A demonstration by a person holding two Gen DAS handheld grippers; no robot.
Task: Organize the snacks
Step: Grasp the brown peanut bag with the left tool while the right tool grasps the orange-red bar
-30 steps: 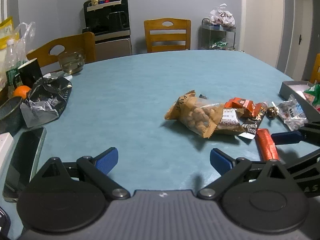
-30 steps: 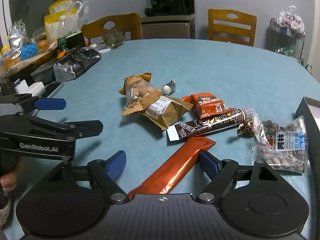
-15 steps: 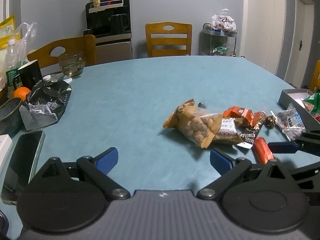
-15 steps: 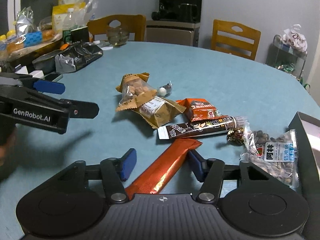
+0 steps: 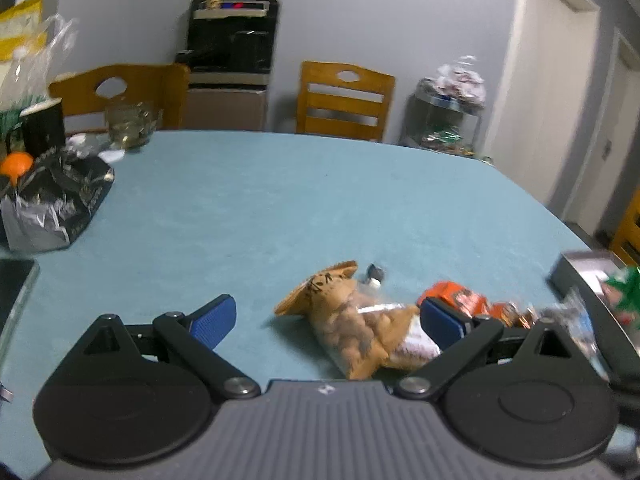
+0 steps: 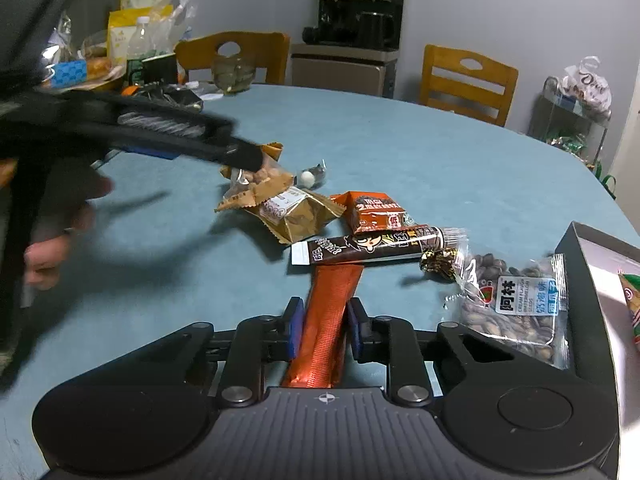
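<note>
The right gripper (image 6: 323, 330) is closing its jaws around the near end of an orange-red snack stick (image 6: 329, 322) lying on the table (image 6: 400, 152); the pads look just at its sides. The wrapper is slick and thin, so it may crumple or slip out on lifting, and its far end touches the dark snack bar (image 6: 372, 246), which could get dragged. The left gripper (image 5: 326, 322) stands wide apart over the peanut bag (image 5: 352, 332), holding nothing. The box (image 6: 576, 256) waits at the right.
</note>
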